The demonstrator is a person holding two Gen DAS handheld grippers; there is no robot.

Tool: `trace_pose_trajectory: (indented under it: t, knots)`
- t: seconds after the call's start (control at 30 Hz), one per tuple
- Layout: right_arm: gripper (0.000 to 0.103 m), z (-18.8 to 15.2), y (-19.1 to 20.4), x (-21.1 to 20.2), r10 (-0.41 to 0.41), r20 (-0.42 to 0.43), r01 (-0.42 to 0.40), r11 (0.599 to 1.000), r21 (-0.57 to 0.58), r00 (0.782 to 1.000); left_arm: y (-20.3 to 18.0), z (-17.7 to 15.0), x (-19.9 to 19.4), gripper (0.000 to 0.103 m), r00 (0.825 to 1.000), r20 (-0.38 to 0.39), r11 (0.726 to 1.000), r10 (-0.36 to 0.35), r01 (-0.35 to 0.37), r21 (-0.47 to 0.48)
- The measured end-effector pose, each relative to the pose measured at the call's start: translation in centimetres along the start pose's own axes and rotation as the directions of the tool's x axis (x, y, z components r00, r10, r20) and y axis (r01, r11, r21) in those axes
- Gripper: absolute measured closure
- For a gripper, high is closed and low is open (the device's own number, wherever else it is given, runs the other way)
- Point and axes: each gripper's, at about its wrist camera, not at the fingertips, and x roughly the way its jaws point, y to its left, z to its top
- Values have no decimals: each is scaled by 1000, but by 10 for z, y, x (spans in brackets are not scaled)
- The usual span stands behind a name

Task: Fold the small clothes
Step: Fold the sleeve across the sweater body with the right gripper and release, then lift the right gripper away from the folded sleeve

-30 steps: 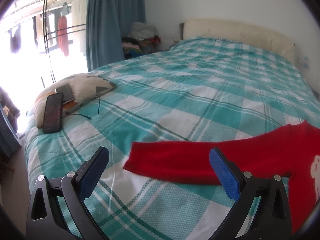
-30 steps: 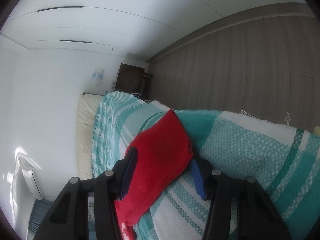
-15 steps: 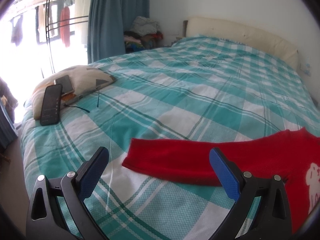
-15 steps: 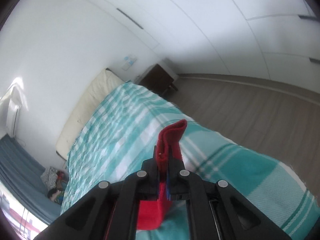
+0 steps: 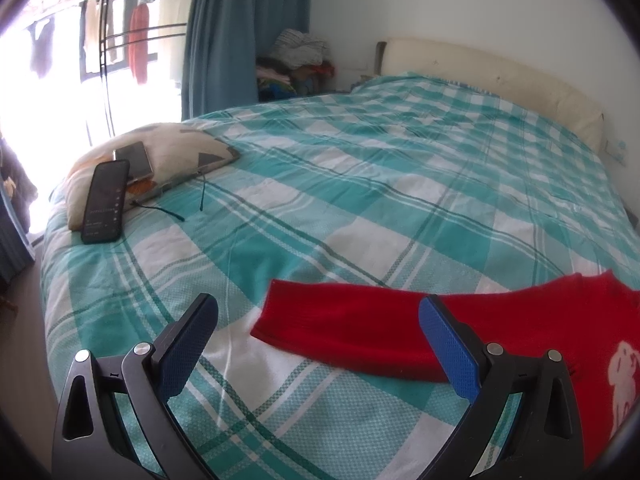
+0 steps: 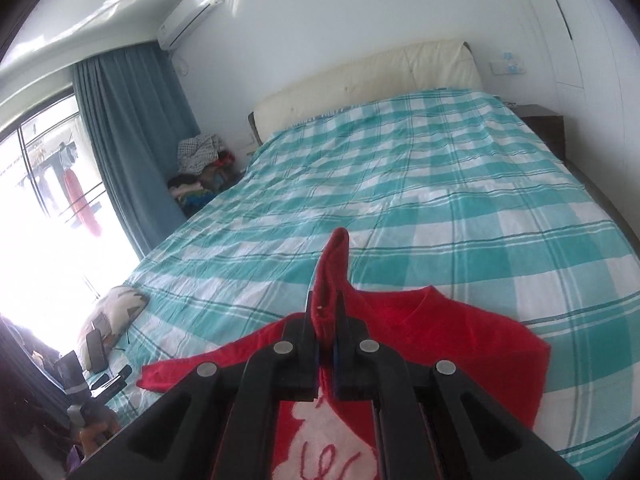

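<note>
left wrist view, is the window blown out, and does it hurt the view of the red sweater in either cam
Left wrist view: window blown out white, yet the red knit sweater on the teal checked bedspread stays sharp. Right wrist view: same glare at left, sweater clear, fisheye bending the edges.

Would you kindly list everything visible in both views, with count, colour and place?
sweater: one, red with white motif, flat on the near bedspread
sleeve: one, red, stretched flat toward the left
bedspread: one, teal-and-white check, covering the bed
pillow: one, cream patterned, bed's left edge
phones: two, dark, on the pillow
headboard: one, cream, at the wall
curtain: one, blue, by the window
clothes pile: one, mixed, beside the curtain
air conditioner: one, white, high on the wall
left tongs: open, above the sleeve
right tongs: shut on the other sleeve
</note>
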Motion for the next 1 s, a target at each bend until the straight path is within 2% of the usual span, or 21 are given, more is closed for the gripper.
trace_pose_trajectory:
  t: [0.07,0.1,0.17,0.23,0.33,0.43,0.53,0.6,0.67,0.7,0.8,0.87,0.93,1.0]
  knots:
    - [62,-18,-3,31,101,-82,-96,993,64,992,-1,-1,1,2,1000,-6,1000,-1,1,10]
    - [35,-27,-10,36,164,-94,-152,981,117,982,-1,-1,1,2,1000,-7,1000,-1,1,13]
    - [33,-37,-22,36,264,-78,-244,949,200,962,0,0,1,2,1000,-5,1000,0,0,8]
    - [33,-40,-32,26,243,-68,-224,951,212,968,2,1,2,2,1000,-9,1000,-4,4,-8]
    - [33,-45,-66,-8,139,-66,-123,971,204,988,4,1,3,2,999,-23,999,-22,22,-29]
    - [31,-58,-103,-41,-16,-89,31,985,168,996,1,-1,1,2,999,-28,999,-46,46,-21]
    - [31,-80,-119,-58,-170,-159,183,981,70,972,-6,-4,0,2,997,-39,997,-74,74,2]
    - [31,-93,-109,-56,-216,-203,216,976,-26,955,-13,-7,-2,2,996,-41,996,-83,84,23]
    - [31,-101,-80,-45,-239,-228,206,965,-161,944,-19,-9,-1,2,996,-44,996,-77,79,43]
    - [32,-105,-60,-37,-244,-235,185,952,-245,941,-20,-10,-1,2,996,-45,996,-71,73,52]
    - [34,-112,2,-3,-249,-245,107,872,-478,937,-21,-12,0,2,997,-46,996,-64,66,64]
    - [38,-116,35,22,-242,-255,56,819,-571,936,-19,-11,0,2,997,-48,996,-66,68,51]
    - [50,-122,59,52,-275,-261,41,757,-652,925,-13,-8,2,2,995,-55,997,-78,79,20]
    - [56,-129,74,81,-323,-253,45,692,-720,912,-7,-6,4,2,994,-66,996,-90,89,-16]
